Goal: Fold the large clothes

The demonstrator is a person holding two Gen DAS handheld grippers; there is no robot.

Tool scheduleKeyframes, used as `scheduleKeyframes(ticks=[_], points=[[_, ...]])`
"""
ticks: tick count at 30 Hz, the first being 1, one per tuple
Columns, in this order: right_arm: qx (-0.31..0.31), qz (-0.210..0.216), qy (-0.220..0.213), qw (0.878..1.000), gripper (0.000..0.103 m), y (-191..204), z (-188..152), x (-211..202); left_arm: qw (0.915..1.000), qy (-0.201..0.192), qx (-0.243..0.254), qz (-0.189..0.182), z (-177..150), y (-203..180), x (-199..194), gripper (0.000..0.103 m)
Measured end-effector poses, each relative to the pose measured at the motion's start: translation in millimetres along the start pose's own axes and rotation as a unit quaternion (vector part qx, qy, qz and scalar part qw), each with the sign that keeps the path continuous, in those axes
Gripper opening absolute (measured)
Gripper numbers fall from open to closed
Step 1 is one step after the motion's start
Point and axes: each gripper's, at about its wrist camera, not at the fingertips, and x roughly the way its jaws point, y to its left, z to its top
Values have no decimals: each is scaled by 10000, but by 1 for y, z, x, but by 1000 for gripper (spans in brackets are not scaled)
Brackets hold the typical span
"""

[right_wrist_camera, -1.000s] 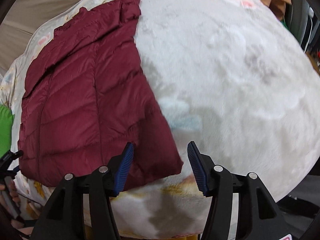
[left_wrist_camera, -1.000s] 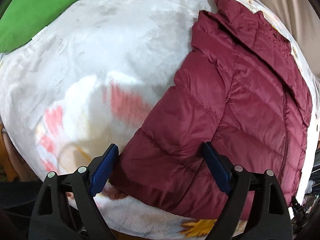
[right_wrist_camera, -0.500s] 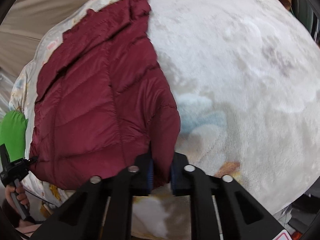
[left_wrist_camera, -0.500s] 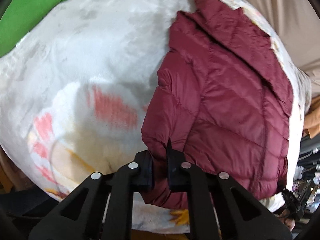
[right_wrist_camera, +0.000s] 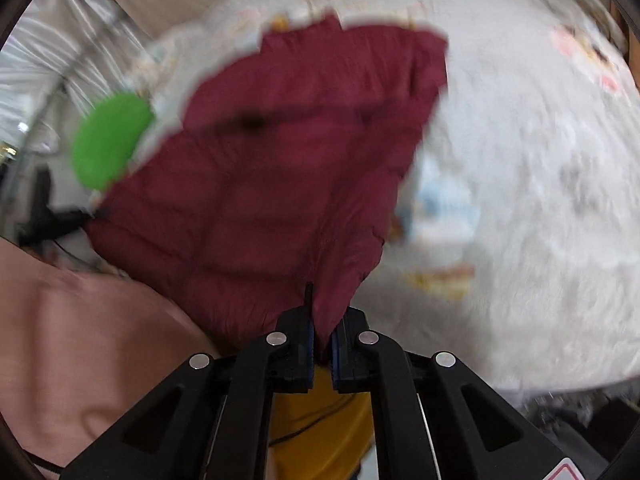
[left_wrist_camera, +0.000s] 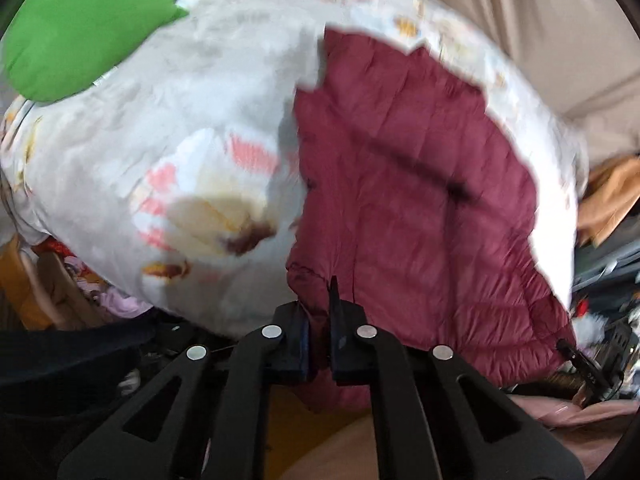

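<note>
A maroon quilted jacket [left_wrist_camera: 400, 200] lies on a pale patterned blanket [left_wrist_camera: 180, 120], its near hem lifted off the bed. My left gripper [left_wrist_camera: 318, 340] is shut on the hem's left corner, and fabric bunches between the blue pads. In the right wrist view the same jacket [right_wrist_camera: 280, 184] hangs from my right gripper [right_wrist_camera: 321, 344]. Its jaws are closing on the hem's right corner, which is pinched between them. Both views are blurred by motion. The jacket's far end with the collar rests on the blanket [right_wrist_camera: 520, 180].
A green pillow [left_wrist_camera: 80, 28] lies at the bed's far left corner and shows as a green patch [right_wrist_camera: 112, 140] in the right wrist view. Brown cloth [left_wrist_camera: 612, 196] and clutter sit beyond the right edge. A pink garment [right_wrist_camera: 80, 340] and something yellow [right_wrist_camera: 320, 420] are below the grippers.
Both grippers went from open astride the hem to shut on its two corners. They have since risen, lifting the near edge of the jacket off the blanket.
</note>
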Motion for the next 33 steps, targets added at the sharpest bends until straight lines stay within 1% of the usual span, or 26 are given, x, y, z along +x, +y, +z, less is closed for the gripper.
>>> scheduleKeyframes(ticks=[1,2,3,4,6,7,8,9,10,11,12,14,16,17,19,20,21,24,26,27,28,29,30,31,32,33], points=[[137,-1,-462,9988,5,-1,20,-13,9997,-221,-56,-93,10,-1,-10,5],[246,1,-815,9964,5,-3,36,-23,9979,-613,-34,-198,26,-8,-25,5],[330,-1,-1172,9926,5,-6,52,-31,9955,-914,13,-260,41,-17,-34,5],[456,26,-1613,9859,5,-10,73,-39,9921,-1209,80,-313,57,-25,-43,5],[640,65,-2132,9749,5,-18,103,-41,9832,-1766,279,-367,94,-41,-53,5],[850,56,-2397,9671,5,-26,123,-37,9797,-1934,329,-417,110,-46,-53,5],[1011,51,-2566,9612,5,-31,137,-32,9764,-2085,383,-409,131,-52,-47,5],[1159,6,-2696,9560,5,-37,152,-25,9754,-2133,410,-386,147,-55,-40,5],[1326,-124,-2783,9512,5,-43,170,-12,9751,-2148,430,-354,162,-59,-32,5],[1416,-166,-2810,9490,5,-47,180,-4,9749,-2172,396,-271,184,-68,-13,5],[1527,-219,-2830,9466,5,-52,191,6,9759,-2137,388,-207,196,-69,-2,5],[1745,-346,-2779,9440,5,-57,217,37,9797,-1980,305,48,229,-80,36,5],[1963,-470,-2675,9422,5,-70,240,62,9837,-1761,226,267,251,-83,71,5],[2021,-552,-2587,9430,5,-76,250,77,9852,-1639,217,455,261,-84,94,5],[2100,-795,-2379,9450,6,-80,262,108,9858,-1470,262,774,270,-83,126,5],[2097,-904,-2307,9458,6,-83,267,120,9861,-1318,314,963,275,-81,151,6],[2094,-993,-2252,9463,7,-84,269,129,9860,-1248,312,1063,278,-79,166,6],[2252,-1098,-2181,9432,11,-91,276,151,9855,-1117,310,1242,283,-80,196,10],[2366,-1055,-2346,9369,15,-95,276,152,9854,-1080,290,1284,288,-80,207,11],[2425,-1007,-2434,9337,21,-95,276,149,9858,-1121,236,1228,289,-80,206,11],[2500,-972,-2646,9263,33,-96,274,141,9862,-1154,163,1173,290,-81,203,13],[2552,-1019,-2903,9166,42,-94,270,130,9871,-1234,18,1022,292,-79,194,16],[2594,-1073,-3109,9080,61,-93,267,122,9874,-1346,-111,828,292,-76,184,22],[2645,-1120,-3407,8952,66,-92,259,106,9866,-1474,-192,672,293,-74,176,29],[2621,-1142,-3443,8943,66,-92,256,98,9823,-1771,-344,502,292,-69,157,33],[2574,-1176,-3399,8969,66,-92,254,93,9755,-2084,-423,565,291,-67,142,49]])
